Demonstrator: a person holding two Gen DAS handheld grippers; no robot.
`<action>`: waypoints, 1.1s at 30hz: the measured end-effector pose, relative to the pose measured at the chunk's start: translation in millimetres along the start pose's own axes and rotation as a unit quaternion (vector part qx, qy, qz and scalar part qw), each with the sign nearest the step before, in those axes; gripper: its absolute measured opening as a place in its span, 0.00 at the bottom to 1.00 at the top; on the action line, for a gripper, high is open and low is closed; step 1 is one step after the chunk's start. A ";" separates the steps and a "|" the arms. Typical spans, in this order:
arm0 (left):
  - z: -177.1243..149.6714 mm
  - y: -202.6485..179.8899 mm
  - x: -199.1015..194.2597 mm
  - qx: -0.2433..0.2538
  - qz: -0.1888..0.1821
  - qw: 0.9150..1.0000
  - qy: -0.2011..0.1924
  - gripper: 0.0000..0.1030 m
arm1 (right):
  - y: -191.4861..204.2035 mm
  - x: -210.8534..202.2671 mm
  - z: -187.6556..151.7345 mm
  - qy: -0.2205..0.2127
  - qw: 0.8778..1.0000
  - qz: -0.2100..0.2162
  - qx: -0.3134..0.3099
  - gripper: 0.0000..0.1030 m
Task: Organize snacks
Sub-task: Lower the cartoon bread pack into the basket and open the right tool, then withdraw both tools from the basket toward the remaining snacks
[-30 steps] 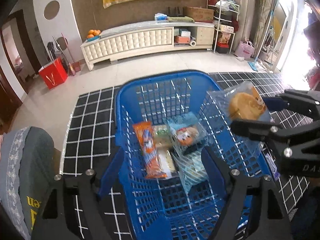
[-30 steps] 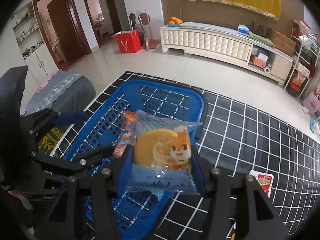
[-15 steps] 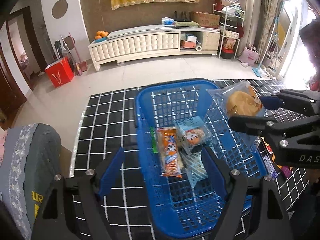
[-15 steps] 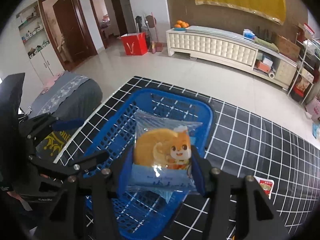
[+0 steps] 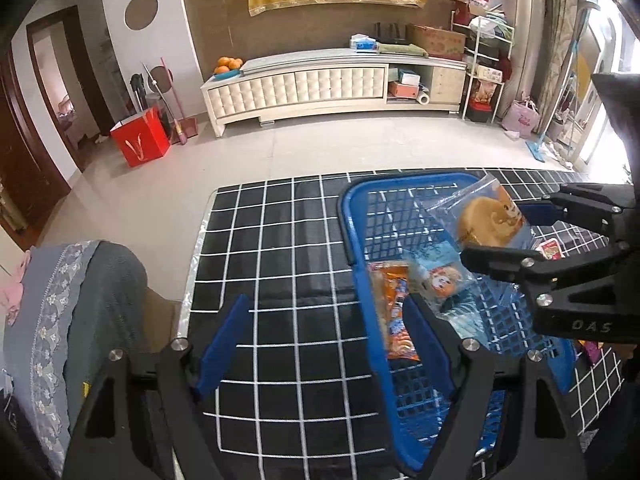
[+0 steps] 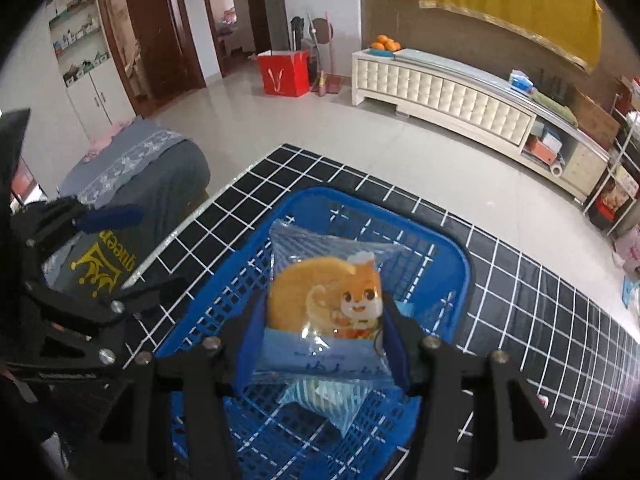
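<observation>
A tiled living-room floor carries a black rug (image 5: 288, 280) with a white grid, and a long cream cabinet (image 5: 320, 84) stands along the far wall. On the rug sits a blue basket (image 6: 452, 256), its long axis running away from both cameras toward the cabinet. The right gripper (image 6: 324, 344) hangs over the basket with its jaws pressed against the two side edges of a clear bread packet (image 6: 324, 304), which is held flat-on to the right wrist camera, its cartoon squirrel upright and its top edge pointing toward the far end of the basket. The left gripper (image 5: 328, 340) has its jaws standing wide with nothing between them; one finger is over the rug, the other over the basket's near rim. Inside the basket lie an orange snack packet (image 5: 394, 312), lengthwise along the basket, and what looks like a second squirrel packet (image 5: 440, 280), partly blurred. A small red packet (image 5: 552, 248) lies on the rug beyond the basket.
</observation>
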State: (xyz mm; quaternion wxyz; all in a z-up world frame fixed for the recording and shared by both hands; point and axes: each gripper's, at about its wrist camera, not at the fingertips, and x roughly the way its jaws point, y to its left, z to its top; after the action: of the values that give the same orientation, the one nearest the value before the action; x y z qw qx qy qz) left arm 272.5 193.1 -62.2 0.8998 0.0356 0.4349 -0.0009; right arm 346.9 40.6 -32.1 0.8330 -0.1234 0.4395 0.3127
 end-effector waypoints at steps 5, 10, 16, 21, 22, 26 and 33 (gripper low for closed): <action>3.4 4.9 8.6 -0.005 -0.002 1.000 0.001 0.76 | 2.1 18.5 7.0 0.005 1.000 -0.028 -0.014 0.57; 1.9 1.9 14.5 0.001 -0.002 1.000 0.004 0.76 | 4.0 38.2 16.2 0.012 0.998 -0.057 -0.034 0.79; -2.1 -4.0 14.4 0.005 -0.006 1.000 0.005 0.76 | 4.3 23.9 8.6 0.000 0.998 -0.043 -0.044 0.90; -1.7 -11.7 5.5 0.008 -0.011 1.000 -0.001 0.76 | 3.8 7.8 1.4 -0.001 0.998 -0.041 -0.043 0.90; -1.8 -12.8 3.1 0.009 -0.011 1.000 -0.003 0.76 | 1.9 4.3 -0.2 -0.001 0.998 -0.041 -0.041 0.90; -2.1 -15.3 -9.2 0.006 -0.010 1.000 -0.013 0.76 | -4.1 -4.9 -4.4 -0.001 0.998 -0.046 -0.032 0.90; -3.3 -31.1 -31.9 0.019 -0.012 0.999 -0.023 0.76 | -8.4 -33.6 -16.2 -0.017 0.999 -0.045 -0.015 0.90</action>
State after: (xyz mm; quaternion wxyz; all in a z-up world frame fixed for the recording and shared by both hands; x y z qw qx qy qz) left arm 249.0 161.4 -41.3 0.9086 0.0471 0.4144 -0.0204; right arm 327.6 12.5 -14.9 0.8516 -0.1501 0.4149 0.2829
